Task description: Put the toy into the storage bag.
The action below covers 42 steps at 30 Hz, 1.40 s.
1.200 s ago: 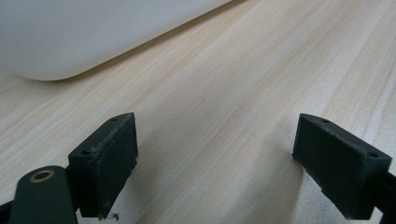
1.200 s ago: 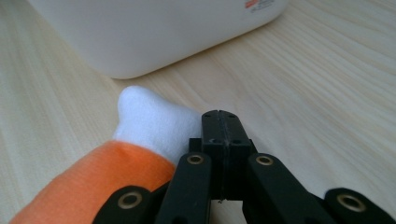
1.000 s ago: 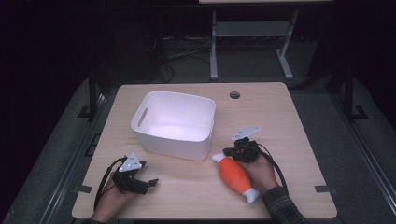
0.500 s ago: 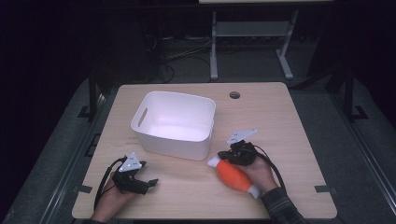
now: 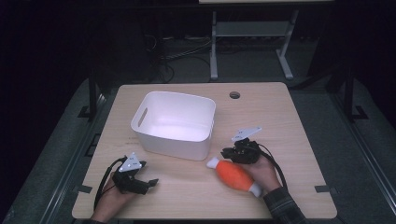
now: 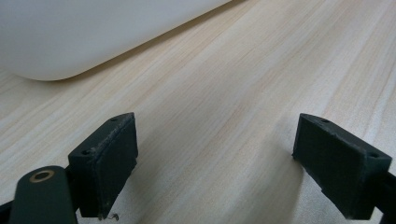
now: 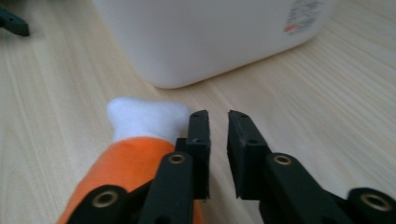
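Right gripper (image 7: 218, 126) low over table (image 5: 289, 121), jaws narrow, a slim gap with nothing between, just been opening a little. Orange toy (image 7: 135, 172) with white ends lying flat just beside, touching the outside of one jaw in right gripper view, not gripped. In high view same toy (image 5: 233, 174) slanted on the wood, near white end toward white bin (image 5: 175, 123), far end by the hand (image 5: 261, 170). Looks plush: probably light, soft, squashy, not fragile, not slippery; likely flops if pinched at a tip. Best hold judged across the fat orange middle, jaws much wider first. Bin close ahead, empty as far as visible. Left gripper (image 5: 135, 179) well apart at the near left edge, jaws wide, holding nothing, bare wood between.
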Each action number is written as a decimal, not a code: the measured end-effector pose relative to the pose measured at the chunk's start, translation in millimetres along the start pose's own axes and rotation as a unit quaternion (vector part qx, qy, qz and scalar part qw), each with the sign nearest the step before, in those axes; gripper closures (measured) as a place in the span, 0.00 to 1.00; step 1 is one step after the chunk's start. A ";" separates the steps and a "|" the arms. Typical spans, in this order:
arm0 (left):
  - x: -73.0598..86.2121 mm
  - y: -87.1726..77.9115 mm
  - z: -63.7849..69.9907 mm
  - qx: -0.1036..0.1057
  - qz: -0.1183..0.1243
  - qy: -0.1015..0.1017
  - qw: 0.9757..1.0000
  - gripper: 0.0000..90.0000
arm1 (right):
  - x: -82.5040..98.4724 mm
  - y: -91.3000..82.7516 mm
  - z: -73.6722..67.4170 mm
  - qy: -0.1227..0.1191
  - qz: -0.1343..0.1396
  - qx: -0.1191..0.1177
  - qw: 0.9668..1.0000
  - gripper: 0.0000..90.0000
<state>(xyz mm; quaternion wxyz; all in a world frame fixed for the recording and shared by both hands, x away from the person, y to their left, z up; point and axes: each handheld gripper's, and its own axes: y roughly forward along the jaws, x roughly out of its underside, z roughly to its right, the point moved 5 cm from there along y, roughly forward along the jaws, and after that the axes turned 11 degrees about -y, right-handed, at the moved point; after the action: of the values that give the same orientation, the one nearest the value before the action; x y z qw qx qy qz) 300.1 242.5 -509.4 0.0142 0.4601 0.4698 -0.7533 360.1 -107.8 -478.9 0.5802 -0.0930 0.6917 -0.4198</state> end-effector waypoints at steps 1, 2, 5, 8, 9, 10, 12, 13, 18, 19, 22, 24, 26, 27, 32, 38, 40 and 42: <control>0.0 0.0 -0.1 0.000 0.000 0.000 1.000 0.15 | 1.0 -1.6 2.1 0.002 -0.001 0.002 1.000 0.83; 0.0 0.0 0.0 0.000 0.000 0.000 1.000 0.15 | 2.0 -3.0 3.8 0.008 0.000 0.006 1.000 0.81; 0.1 0.0 0.0 0.000 0.000 0.000 1.000 0.15 | 6.0 -7.5 10.3 0.014 0.000 0.014 1.000 0.75; 0.0 0.0 0.1 0.000 0.000 -0.001 1.000 0.15 | 10.2 -12.2 15.6 0.028 -0.001 0.020 0.999 0.70; 0.1 0.0 0.1 0.000 0.000 -0.001 1.000 0.15 | 11.6 -13.6 17.1 0.031 -0.002 0.022 0.999 0.68; 0.1 0.0 0.1 0.000 0.000 -0.001 1.000 0.15 | 12.9 -15.0 18.4 0.034 -0.002 0.022 0.999 0.66; 0.1 0.1 0.2 0.000 0.000 -0.002 1.000 0.15 | 15.4 -18.4 20.8 0.041 -0.004 0.026 0.999 0.62; 0.1 0.1 0.2 0.000 0.000 -0.002 1.000 0.15 | 16.6 -20.1 21.8 0.044 -0.004 0.026 0.999 0.60; 0.1 0.1 0.2 0.000 0.000 -0.002 1.000 0.15 | 23.2 -31.4 25.9 0.061 -0.004 0.032 0.998 0.51; 0.1 0.1 0.2 0.000 0.000 -0.002 1.000 0.15 | 24.6 -33.9 26.1 0.066 -0.001 0.033 0.997 0.49; 0.1 0.1 0.3 0.000 0.001 -0.002 1.000 0.15 | 31.0 -41.1 26.2 0.070 -0.006 0.040 0.997 0.44; 0.1 0.1 0.2 0.000 0.000 -0.001 1.000 0.15 | 35.7 -46.1 25.2 0.075 -0.007 0.041 0.996 0.42; 0.1 0.0 0.1 0.000 0.000 -0.001 1.000 0.15 | 39.8 -51.3 24.6 0.076 -0.007 0.045 0.996 0.40; 0.2 0.0 0.0 0.000 0.000 0.000 1.000 0.15 | 41.1 -53.3 24.3 0.077 -0.006 0.046 0.996 0.39; 0.2 0.0 -0.1 0.000 0.000 0.001 1.000 0.15 | 44.5 -63.7 21.7 0.077 -0.002 0.045 0.996 0.36; 0.2 -0.1 -0.1 0.000 0.000 0.001 1.000 0.15 | 51.9 -74.3 10.3 0.073 0.011 0.032 0.997 0.31; 0.2 0.0 -0.1 0.000 0.000 0.001 1.000 0.15 | 53.0 -74.9 8.3 0.071 0.012 0.029 0.997 0.30; 0.2 0.0 -0.1 0.000 0.000 0.001 1.000 0.15 | 55.3 -77.1 2.1 0.070 0.015 0.017 0.997 0.27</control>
<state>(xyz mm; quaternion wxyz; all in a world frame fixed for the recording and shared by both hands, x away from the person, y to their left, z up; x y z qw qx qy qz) 300.1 242.6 -509.5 0.0138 0.4607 0.4700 -0.7527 317.2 -191.4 -465.9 0.5385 -0.0433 0.7247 -0.4278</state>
